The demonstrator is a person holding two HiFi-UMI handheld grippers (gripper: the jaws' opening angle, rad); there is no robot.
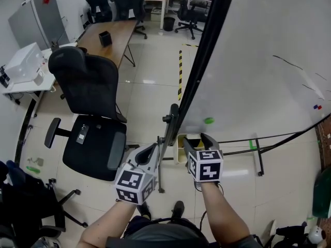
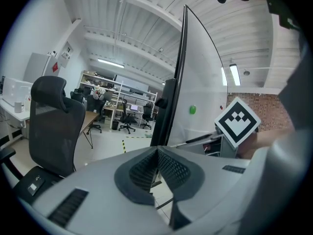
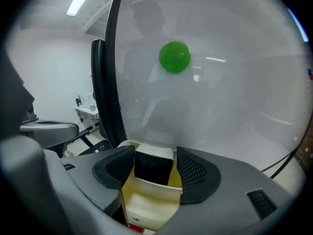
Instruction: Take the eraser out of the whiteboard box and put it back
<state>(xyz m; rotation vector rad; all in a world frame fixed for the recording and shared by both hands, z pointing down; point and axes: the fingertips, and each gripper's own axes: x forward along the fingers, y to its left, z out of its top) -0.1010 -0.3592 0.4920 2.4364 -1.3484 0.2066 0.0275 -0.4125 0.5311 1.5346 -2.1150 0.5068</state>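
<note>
Right gripper view: the eraser (image 3: 152,166) stands in the yellowish box (image 3: 146,204) at the whiteboard's (image 3: 220,106) foot. The right gripper's (image 3: 155,156) fingers are spread wide and flank it without pressing. It looks light, with a stiff back and a soft felt face, so it is best pinched across its hard sides. The left gripper's (image 2: 157,153) fingers are closed and empty.

Eraser (image 3: 154,165) in the box (image 3: 146,202) at the foot of the whiteboard (image 3: 230,111) (office chair (image 1: 93,112) to its left)

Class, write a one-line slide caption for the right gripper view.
Open right gripper, jaws either side of the eraser standing in the cream box by the whiteboard.
</note>
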